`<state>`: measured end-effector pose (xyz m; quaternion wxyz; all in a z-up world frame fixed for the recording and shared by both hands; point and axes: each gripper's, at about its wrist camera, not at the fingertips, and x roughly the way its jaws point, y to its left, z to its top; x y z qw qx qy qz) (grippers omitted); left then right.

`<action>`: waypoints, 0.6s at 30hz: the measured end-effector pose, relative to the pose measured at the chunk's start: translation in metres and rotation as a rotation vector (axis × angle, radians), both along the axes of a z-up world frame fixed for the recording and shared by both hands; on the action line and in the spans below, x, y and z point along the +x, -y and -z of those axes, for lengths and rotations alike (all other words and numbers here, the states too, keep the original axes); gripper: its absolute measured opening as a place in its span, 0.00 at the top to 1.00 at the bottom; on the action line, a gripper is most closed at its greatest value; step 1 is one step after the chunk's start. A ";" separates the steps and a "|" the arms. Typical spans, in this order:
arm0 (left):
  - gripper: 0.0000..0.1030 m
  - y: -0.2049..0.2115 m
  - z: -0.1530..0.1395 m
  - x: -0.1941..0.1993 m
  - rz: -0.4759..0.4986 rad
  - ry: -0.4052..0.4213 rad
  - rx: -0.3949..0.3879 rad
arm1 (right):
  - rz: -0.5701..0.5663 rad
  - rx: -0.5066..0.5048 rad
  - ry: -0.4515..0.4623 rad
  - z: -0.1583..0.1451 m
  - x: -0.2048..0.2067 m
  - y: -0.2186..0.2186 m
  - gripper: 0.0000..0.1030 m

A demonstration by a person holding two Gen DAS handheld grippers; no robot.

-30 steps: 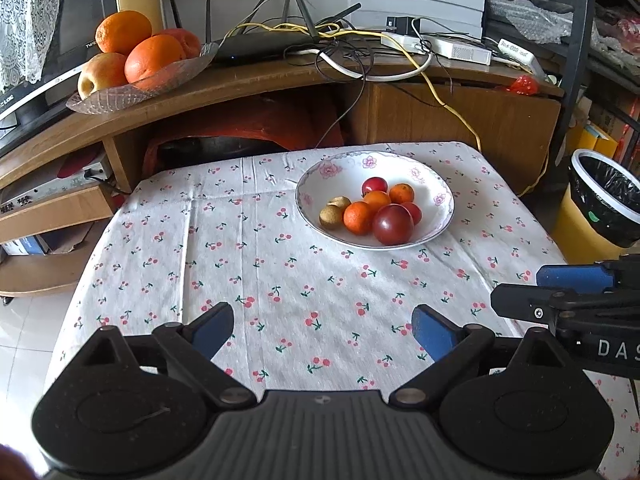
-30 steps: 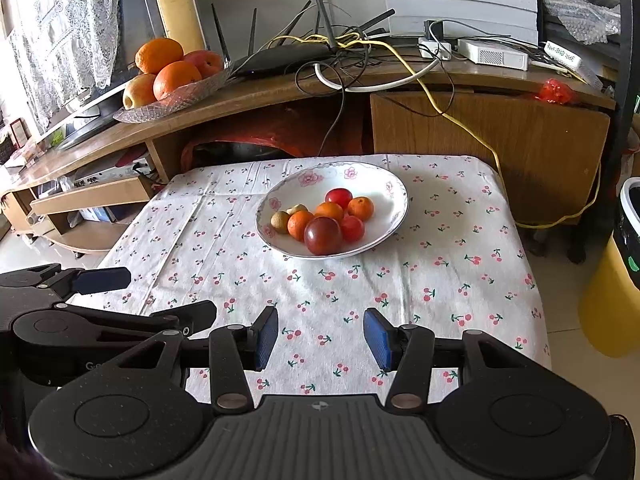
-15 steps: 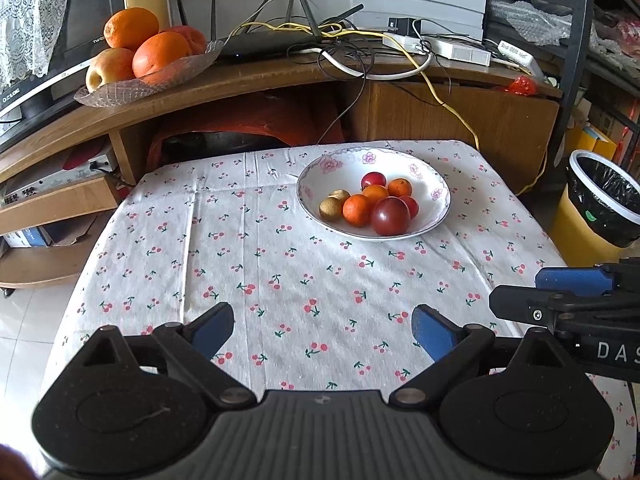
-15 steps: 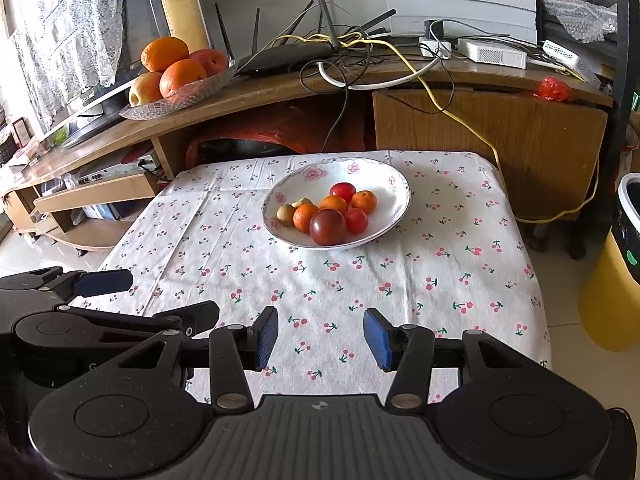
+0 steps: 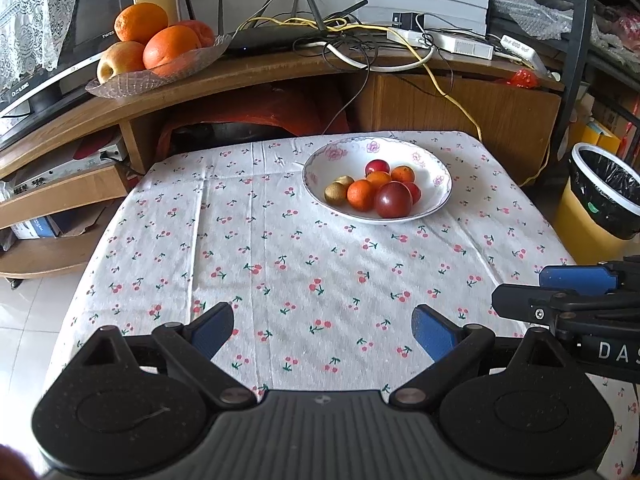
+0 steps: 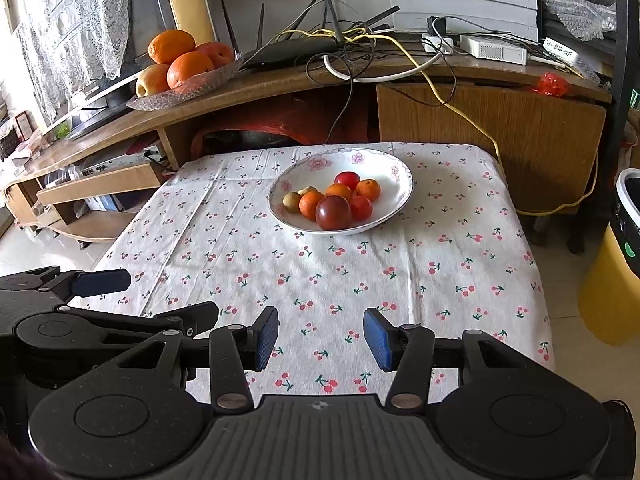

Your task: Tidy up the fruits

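Hovering side by side above the near edge of the cherry-print tablecloth (image 5: 320, 264), both pointing forward toward the far end of the table. Left gripper (image 5: 322, 330) riding level and low over the cloth, blue pads (image 5: 212, 330) spread wide, released and gripping nothing. Right gripper (image 6: 320, 338) floating just beside it on the right, its blue pads (image 6: 378, 338) set apart with a narrower gap, likewise released and empty; showing in the left wrist view as a black linkage jutting in from the right edge, while the left tool's linkage is showing at the left edge of the right wrist view.

Sitting well ahead of both tools, toward the far side of the table: a white floral bowl (image 5: 434, 168) holding the small fruits, among them a dark red plum (image 5: 393, 199) at the front, a small orange (image 5: 361, 195) touching it on the left, and a tan longan (image 5: 335, 194) at the left end of the cluster. Resting beyond the table, on the wooden shelf (image 5: 256, 76): a glass dish (image 5: 132, 84) piled with large oranges (image 5: 171, 46). Standing on the floor at the right: a yellow bin (image 5: 592, 220) with a black liner.
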<state>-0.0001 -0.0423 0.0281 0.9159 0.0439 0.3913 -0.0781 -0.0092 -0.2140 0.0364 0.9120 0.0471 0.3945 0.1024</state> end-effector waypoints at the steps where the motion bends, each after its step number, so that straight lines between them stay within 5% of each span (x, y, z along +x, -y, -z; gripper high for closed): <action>1: 0.00 0.000 0.000 -0.001 -0.001 -0.002 0.001 | 0.000 0.000 -0.001 0.000 -0.001 0.000 0.57; 18: 0.00 -0.003 0.005 -0.016 -0.006 -0.019 -0.001 | 0.006 -0.008 -0.015 0.003 -0.015 -0.005 0.57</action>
